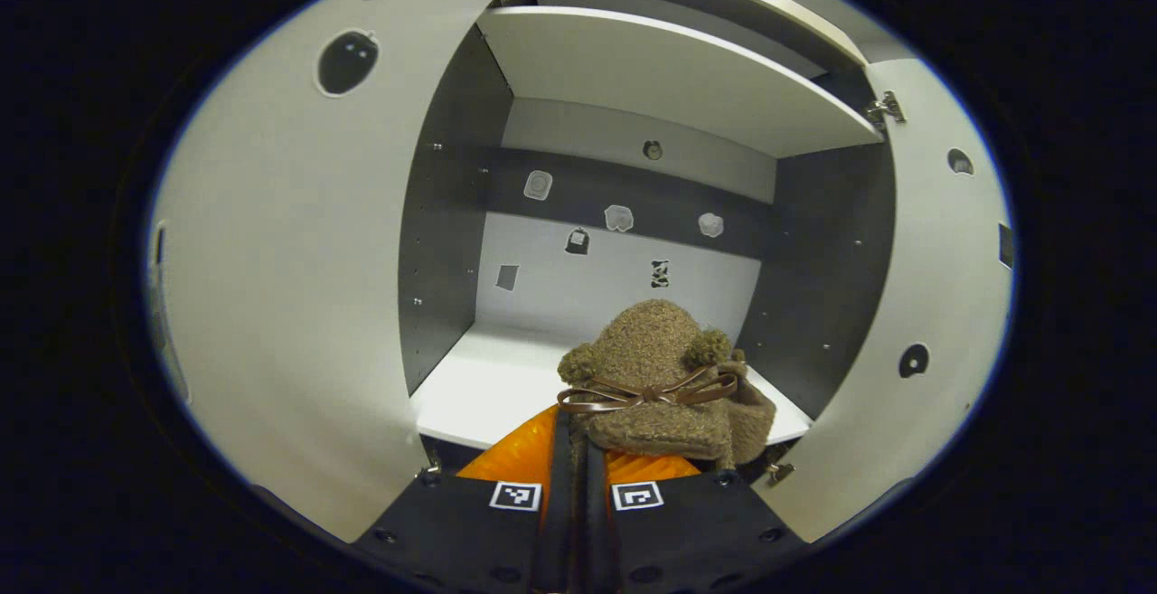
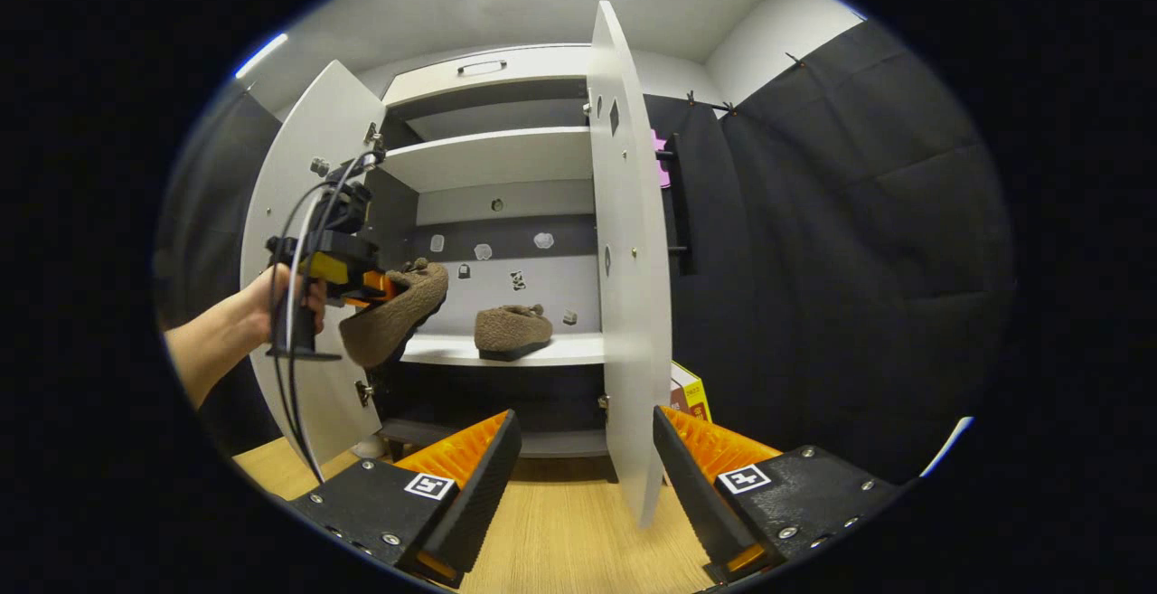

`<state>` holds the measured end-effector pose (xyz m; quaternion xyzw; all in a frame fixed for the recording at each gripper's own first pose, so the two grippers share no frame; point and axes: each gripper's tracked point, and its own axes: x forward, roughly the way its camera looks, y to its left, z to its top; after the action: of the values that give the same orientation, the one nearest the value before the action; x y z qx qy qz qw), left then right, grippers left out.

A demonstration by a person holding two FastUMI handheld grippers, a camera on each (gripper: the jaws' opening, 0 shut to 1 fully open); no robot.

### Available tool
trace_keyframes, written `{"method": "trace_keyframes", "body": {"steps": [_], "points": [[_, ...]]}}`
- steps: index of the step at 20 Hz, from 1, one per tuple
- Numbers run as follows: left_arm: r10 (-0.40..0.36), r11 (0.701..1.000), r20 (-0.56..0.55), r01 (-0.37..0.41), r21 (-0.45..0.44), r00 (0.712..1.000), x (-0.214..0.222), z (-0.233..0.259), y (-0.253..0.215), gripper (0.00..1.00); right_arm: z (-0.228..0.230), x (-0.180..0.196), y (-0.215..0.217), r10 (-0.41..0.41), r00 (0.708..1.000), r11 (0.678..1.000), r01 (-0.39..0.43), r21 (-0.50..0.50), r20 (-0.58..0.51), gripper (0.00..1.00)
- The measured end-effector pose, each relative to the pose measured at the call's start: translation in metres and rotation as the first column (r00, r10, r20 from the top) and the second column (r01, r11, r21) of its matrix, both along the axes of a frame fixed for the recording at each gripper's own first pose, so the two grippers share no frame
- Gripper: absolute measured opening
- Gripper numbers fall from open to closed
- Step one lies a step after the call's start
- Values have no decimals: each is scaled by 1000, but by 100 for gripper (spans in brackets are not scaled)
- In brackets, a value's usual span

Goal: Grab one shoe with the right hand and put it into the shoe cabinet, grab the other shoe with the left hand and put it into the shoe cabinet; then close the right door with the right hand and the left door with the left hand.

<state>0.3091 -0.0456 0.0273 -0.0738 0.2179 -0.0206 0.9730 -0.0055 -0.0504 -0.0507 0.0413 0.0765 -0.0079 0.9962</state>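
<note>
Shoes were the matter in hand. One brown fleecy shoe already sat on the cabinet's middle shelf, toward four o'clock of the open compartment. The second shoe was clamped in the left tongs, fingers drawn narrow on its heel rim, and hung just before the shelf edge, toe pointing inward. A hand gripped that tool at nine o'clock in the right gripper view. The right tongs stood wide and empty near the right door; both doors remained open, the left door included. Judged soft, light and floppy, the shoe would sag; the firm heel collar seemed the soundest hold.
</note>
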Motion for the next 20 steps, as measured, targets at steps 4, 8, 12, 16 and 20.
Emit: {"method": "trace_keyframes", "body": {"steps": [4,8,12,16,20], "points": [[29,999,-130,-24,40,991,63,-42,2,15,-4,-8,-23,-57,998,998,57,-19,-28,91],[52,998,-231,-40,57,972,99,-79,-2,14,-3,-9,-40,-117,993,993,116,-27,-27,90],[46,994,-261,-18,108,964,111,-94,-6,15,-8,-10,-50,-137,990,990,135,-45,-36,90],[42,996,-275,-18,89,961,110,-102,-7,27,-11,-6,-52,-138,989,990,137,-30,-45,90],[65,993,-281,-35,111,957,107,-102,6,48,-9,0,-50,-130,991,991,129,-22,-36,90]]}}
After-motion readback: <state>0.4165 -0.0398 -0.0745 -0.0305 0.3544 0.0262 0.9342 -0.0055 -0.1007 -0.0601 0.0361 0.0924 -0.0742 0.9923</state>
